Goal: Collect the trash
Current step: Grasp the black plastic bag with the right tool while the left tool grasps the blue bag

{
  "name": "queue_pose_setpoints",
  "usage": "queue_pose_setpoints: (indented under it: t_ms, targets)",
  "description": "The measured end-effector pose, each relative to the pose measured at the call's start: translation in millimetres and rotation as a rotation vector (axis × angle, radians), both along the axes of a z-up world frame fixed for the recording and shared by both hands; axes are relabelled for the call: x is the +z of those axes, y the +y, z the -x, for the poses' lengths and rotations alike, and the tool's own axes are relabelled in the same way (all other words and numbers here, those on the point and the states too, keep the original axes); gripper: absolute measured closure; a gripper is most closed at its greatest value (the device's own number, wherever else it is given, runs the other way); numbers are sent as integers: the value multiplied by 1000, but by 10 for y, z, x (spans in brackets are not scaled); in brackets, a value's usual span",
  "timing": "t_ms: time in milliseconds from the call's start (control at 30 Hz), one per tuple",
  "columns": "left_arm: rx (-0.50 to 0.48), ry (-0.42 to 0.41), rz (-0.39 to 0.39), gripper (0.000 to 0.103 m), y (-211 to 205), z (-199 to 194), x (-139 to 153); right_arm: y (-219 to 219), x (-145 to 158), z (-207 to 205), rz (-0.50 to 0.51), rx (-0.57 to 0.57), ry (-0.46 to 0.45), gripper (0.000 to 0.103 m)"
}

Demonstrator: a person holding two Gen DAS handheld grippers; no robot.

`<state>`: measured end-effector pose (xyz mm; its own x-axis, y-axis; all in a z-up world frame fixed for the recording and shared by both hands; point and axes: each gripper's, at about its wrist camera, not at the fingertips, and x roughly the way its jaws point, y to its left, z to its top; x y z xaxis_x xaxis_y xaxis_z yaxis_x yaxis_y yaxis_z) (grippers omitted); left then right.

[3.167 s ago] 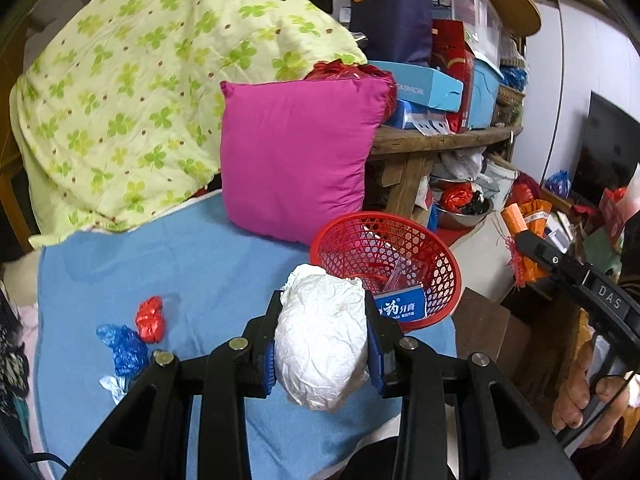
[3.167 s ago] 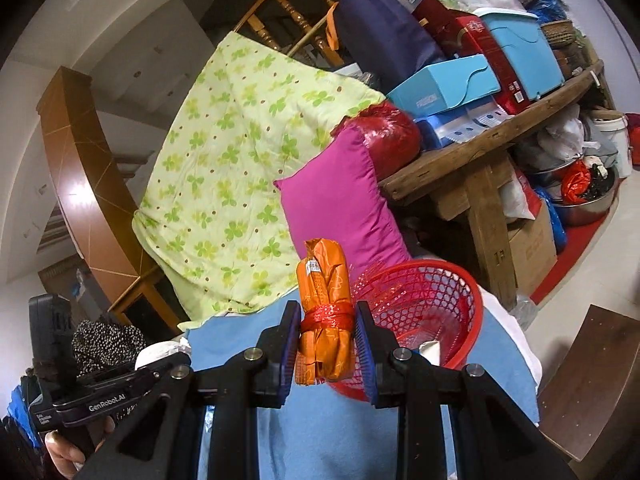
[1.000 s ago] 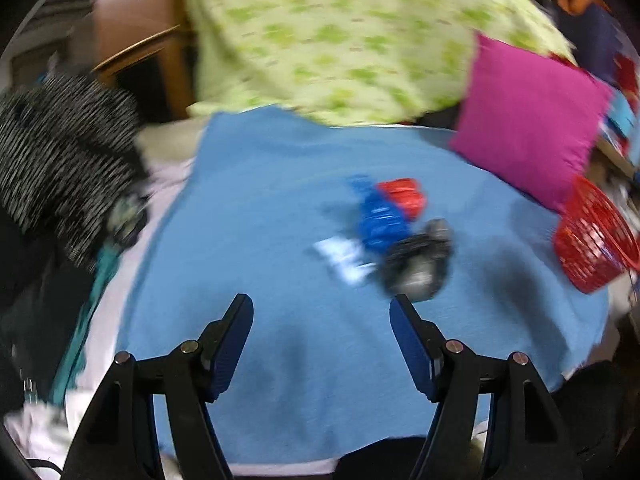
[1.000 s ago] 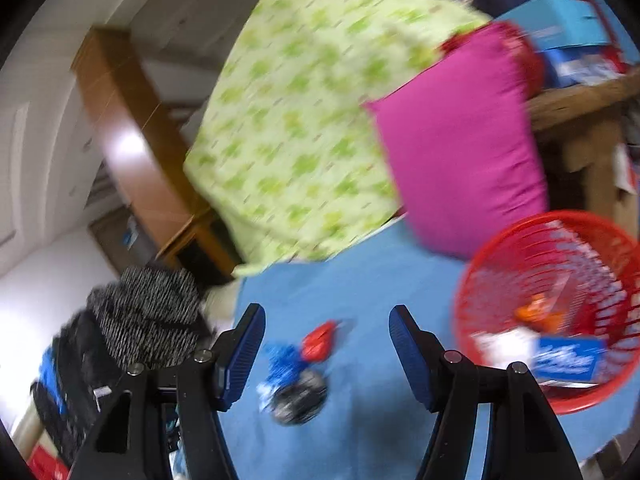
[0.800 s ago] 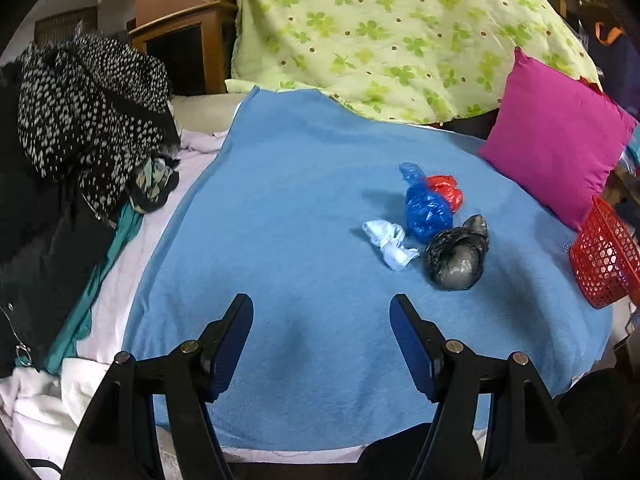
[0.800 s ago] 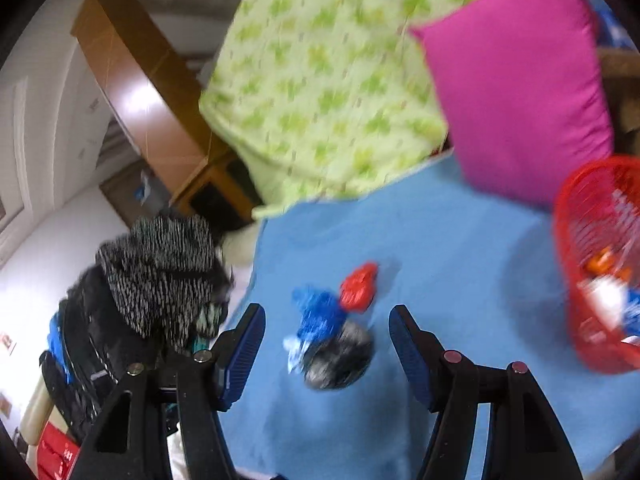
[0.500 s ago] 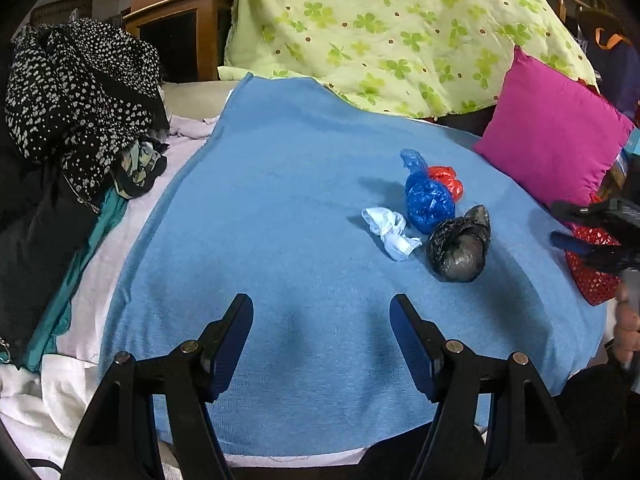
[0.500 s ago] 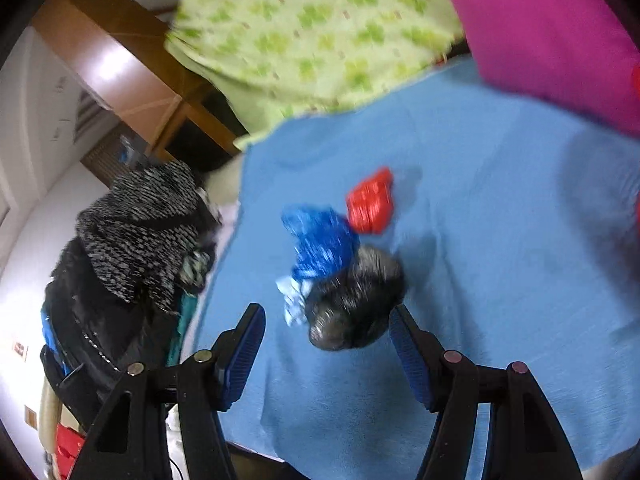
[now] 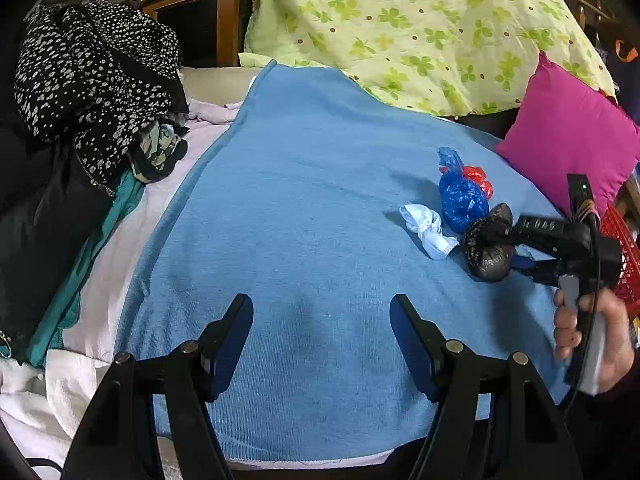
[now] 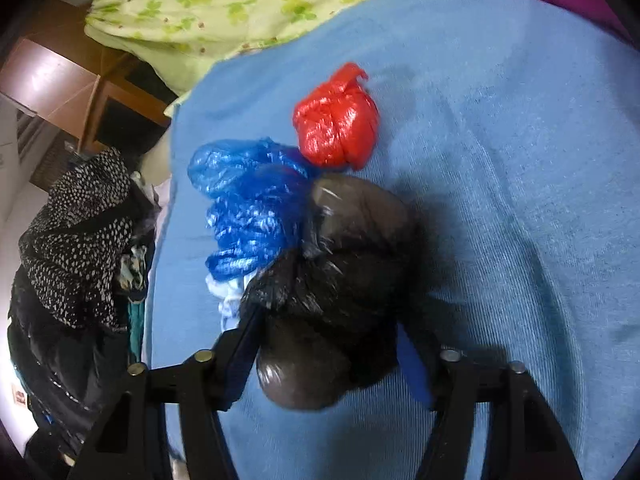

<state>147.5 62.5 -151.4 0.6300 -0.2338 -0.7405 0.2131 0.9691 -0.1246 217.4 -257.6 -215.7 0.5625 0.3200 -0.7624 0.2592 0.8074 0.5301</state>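
Observation:
Several knotted trash bundles lie together on the blue blanket [image 9: 304,216]: a black bag [image 9: 488,246], a blue bag [image 9: 462,200], a red bag [image 9: 478,180] and a white wad [image 9: 424,224]. My right gripper [image 10: 328,352] is open, its jaws on either side of the black bag [image 10: 340,288], with the blue bag [image 10: 256,216] and red bag [image 10: 338,120] just beyond. It also shows in the left wrist view [image 9: 516,248]. My left gripper [image 9: 322,340] is open and empty, low over the blanket's near part.
The red basket [image 9: 624,256] stands at the blanket's right edge, behind my right hand. A pink pillow [image 9: 568,144] and a green clover quilt [image 9: 420,28] lie at the back. A pile of dark clothes [image 9: 88,80] lies on the left.
My right gripper has dropped toward the trash pile and now straddles the black bag. My left gripper has stayed open and almost still over the blanket.

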Motion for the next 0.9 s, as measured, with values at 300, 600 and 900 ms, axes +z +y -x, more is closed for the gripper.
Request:
queue_pose_setpoints:
  t_ms: [300,600,900]
  targets:
    - [-127,14,51,31,-780,-403,180,-609,310,363,20,-113,-118,58]
    - [-189,73,50,27,-1875,-1105,114,-1088,495,547,6,-164,-148,58]
    - [-124,231,28,42,-2245,-1583,-403,-1331,633,684,27,-158,-192,58]
